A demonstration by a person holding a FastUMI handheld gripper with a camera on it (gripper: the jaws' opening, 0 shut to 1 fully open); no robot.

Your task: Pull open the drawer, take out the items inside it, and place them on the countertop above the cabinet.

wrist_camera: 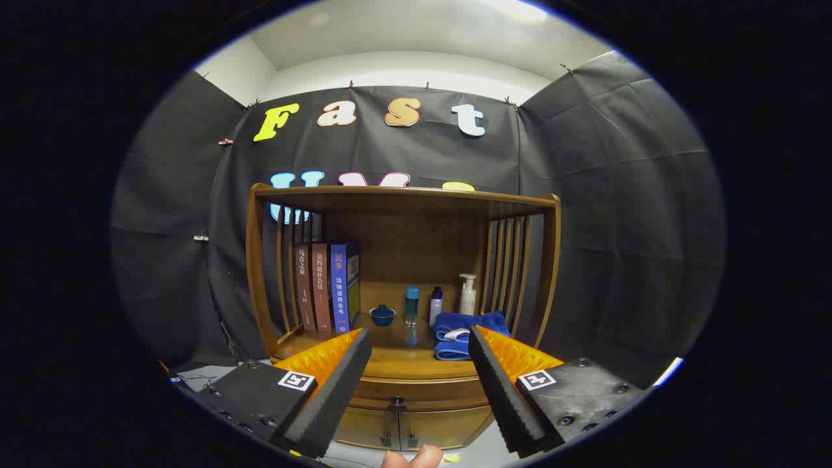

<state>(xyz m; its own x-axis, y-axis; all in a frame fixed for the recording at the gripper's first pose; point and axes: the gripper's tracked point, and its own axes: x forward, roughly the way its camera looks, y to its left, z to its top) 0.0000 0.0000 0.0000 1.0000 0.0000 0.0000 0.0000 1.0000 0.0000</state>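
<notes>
A wooden cabinet (403,221) with a slatted shelf hutch stands ahead of me against the booth wall. Its drawer (416,391) sits shut below the countertop (400,361), with a small dark knob (396,404) at its middle. My gripper (419,343) is open, its two black-padded orange fingers (338,377) spread wide with nothing between them. They frame the countertop and the drawer front, still some way short of the knob. What the drawer holds is hidden.
On the countertop stand three books (328,286) at the left, a small blue lidded cup (382,315), a teal bottle (412,305), a small white bottle (435,305), a pump bottle (467,294) and folded blue towels (465,333). Two lower cabinet doors (400,429) show beneath the drawer. A fingertip (413,458) shows at the bottom.
</notes>
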